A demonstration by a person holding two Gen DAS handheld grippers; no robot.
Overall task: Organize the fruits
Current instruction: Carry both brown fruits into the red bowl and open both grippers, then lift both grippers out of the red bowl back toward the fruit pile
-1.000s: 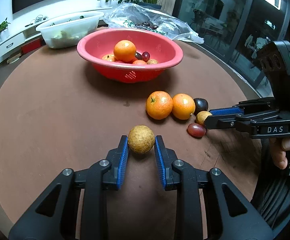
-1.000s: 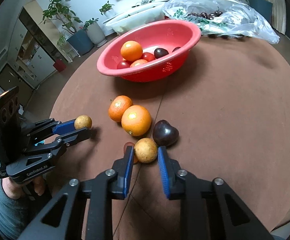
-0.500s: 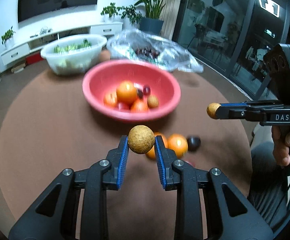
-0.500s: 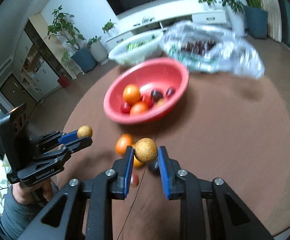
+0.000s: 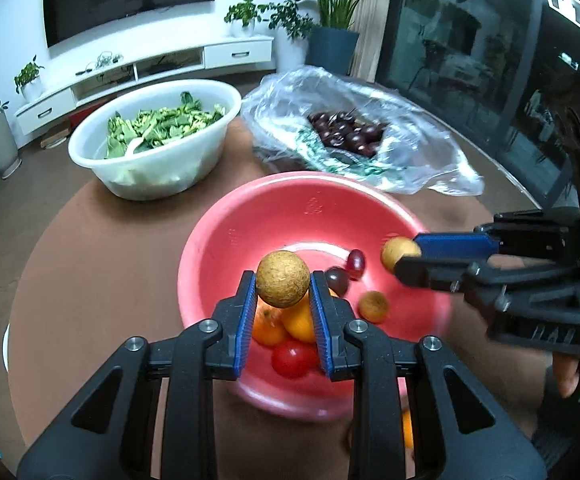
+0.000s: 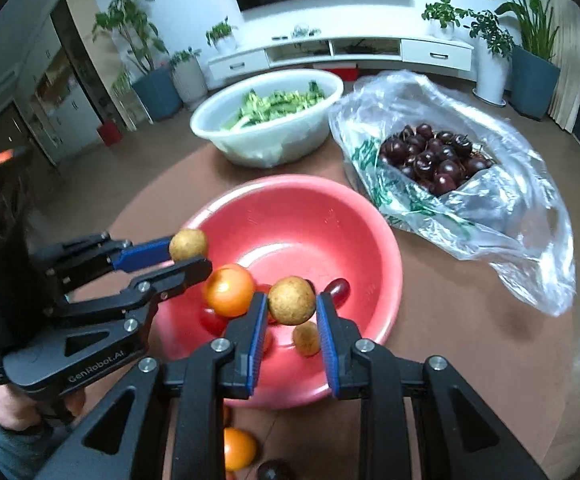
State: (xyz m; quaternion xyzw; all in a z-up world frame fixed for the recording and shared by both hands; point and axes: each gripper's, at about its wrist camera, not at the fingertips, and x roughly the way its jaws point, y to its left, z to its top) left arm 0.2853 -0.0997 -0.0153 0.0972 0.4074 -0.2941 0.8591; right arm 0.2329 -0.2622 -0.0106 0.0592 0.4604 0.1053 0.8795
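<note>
Both grippers hover over the red bowl [image 5: 250, 224] [image 6: 310, 208]. My left gripper [image 5: 283, 285] [image 6: 200, 258] is shut on a small round tan fruit [image 5: 283, 284] [image 6: 188, 244]. My right gripper [image 6: 291, 301] [image 5: 400, 258] is shut on a second tan fruit [image 6: 291, 300] [image 5: 398, 251]. Inside the bowl lie an orange [image 6: 229, 290], a red tomato [image 5: 292, 358], dark grapes [image 5: 356, 260] and another tan fruit [image 5: 374, 306] [image 6: 306, 338]. In the right wrist view an orange [image 6: 239, 449] and a dark plum [image 6: 274, 470] rest on the table in front of the bowl.
A white bowl of green leaves [image 5: 154, 140] [image 6: 268, 116] stands behind the red bowl on the round brown table [image 5: 90, 248]. A clear plastic bag of dark cherries [image 5: 350, 132] [image 6: 434, 156] lies at the back right. A person's hand [image 6: 18, 412] holds the left gripper.
Both grippers lifted their tan fruits off the table and carried them forward over the red bowl. The loose oranges and plum have dropped out of the left wrist view.
</note>
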